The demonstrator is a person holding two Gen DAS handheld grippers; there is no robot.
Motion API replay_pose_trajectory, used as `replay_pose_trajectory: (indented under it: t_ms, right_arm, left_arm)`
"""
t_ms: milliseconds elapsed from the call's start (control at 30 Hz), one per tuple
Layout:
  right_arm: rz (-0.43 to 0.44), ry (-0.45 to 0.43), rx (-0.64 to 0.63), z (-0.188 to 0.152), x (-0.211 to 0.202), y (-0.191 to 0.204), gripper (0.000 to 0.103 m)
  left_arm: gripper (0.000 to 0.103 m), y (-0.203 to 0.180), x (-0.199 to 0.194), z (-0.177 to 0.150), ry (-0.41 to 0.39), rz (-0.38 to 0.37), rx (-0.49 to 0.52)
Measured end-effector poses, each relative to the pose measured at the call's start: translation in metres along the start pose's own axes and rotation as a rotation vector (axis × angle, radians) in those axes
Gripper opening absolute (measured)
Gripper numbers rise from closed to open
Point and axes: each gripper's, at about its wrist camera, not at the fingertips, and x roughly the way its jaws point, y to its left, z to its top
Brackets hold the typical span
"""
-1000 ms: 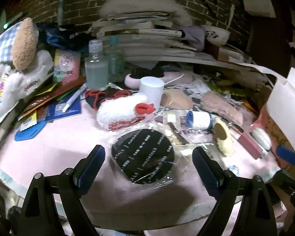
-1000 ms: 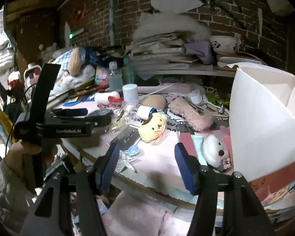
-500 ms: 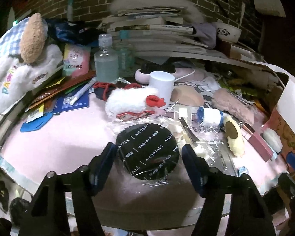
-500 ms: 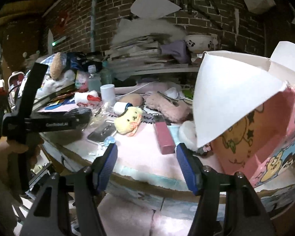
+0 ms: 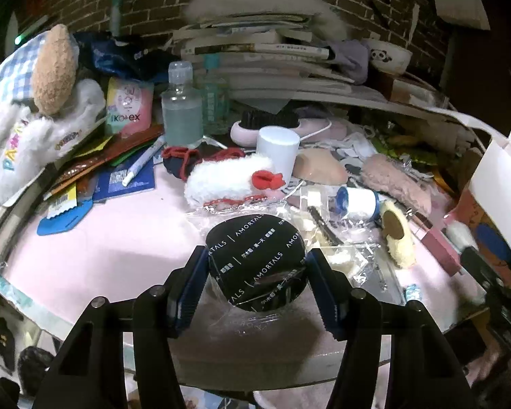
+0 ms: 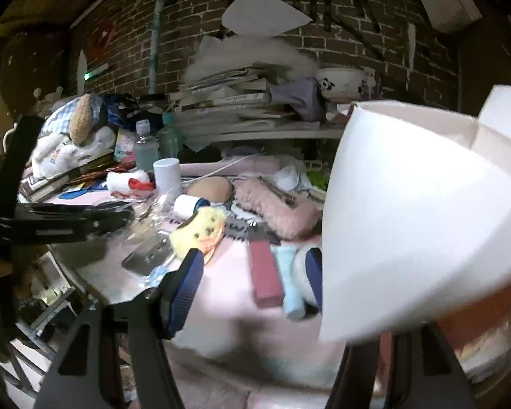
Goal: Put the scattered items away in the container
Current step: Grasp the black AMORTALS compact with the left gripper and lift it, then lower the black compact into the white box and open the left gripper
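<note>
The left gripper [image 5: 255, 272] has gone from wide open to nearly pinching the black puff [image 5: 255, 259] in its clear wrapper; its jaws are closing, pads now at the disc's nine and three o'clock edges, touching or just about to. That suggests the pick is almost secured and a lift toward the box [image 5: 497, 204], at the table's three o'clock edge in the left view, comes next. The crinkly wrapper may slip under the pads. Outward, at twelve o'clock of the puff, lie a white plush [image 5: 228, 180] and a white cup [image 5: 277, 151]. The right gripper [image 6: 252, 272] has dropped nearer the table [image 6: 228, 272]; its jaws stand half open, empty, with a pink bar [image 6: 264, 272] and blue tube [image 6: 289, 283] lying beyond them, while the box's white flap [image 6: 408, 211] fills three o'clock.
</note>
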Motion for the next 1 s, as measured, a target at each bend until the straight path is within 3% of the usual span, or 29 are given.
replay_pose_trajectory:
  t_ms: [233,467,667,800,933,1000]
  right_arm:
    - [0.011,-0.014,-0.040,0.012,0.017,0.001,0.059]
    - [0.053,0.000,-0.067,0.025,0.029,0.007,0.059]
    - [0.077,0.020,-0.042,0.017,0.028,0.012,0.059]
    - [0.089,0.020,-0.021,0.012,0.021,0.013,0.067]
    - [0.086,0.011,-0.011,0.008,0.014,0.015,0.067]
    - [0.088,0.011,0.003,0.007,0.011,0.013,0.067]
  left_arm:
    - [0.054,0.006,-0.019,0.010,-0.024,-0.032,-0.020]
    - [0.054,-0.007,-0.056,0.032,-0.098,-0.127,0.020]
    - [0.054,-0.047,-0.085,0.078,-0.164,-0.323,0.129]
    - [0.054,-0.101,-0.096,0.113,-0.166,-0.505,0.252]
    - [0.054,-0.172,-0.092,0.136,-0.084,-0.666,0.420]
    - [0.054,-0.205,-0.085,0.142,-0.028,-0.711,0.474]
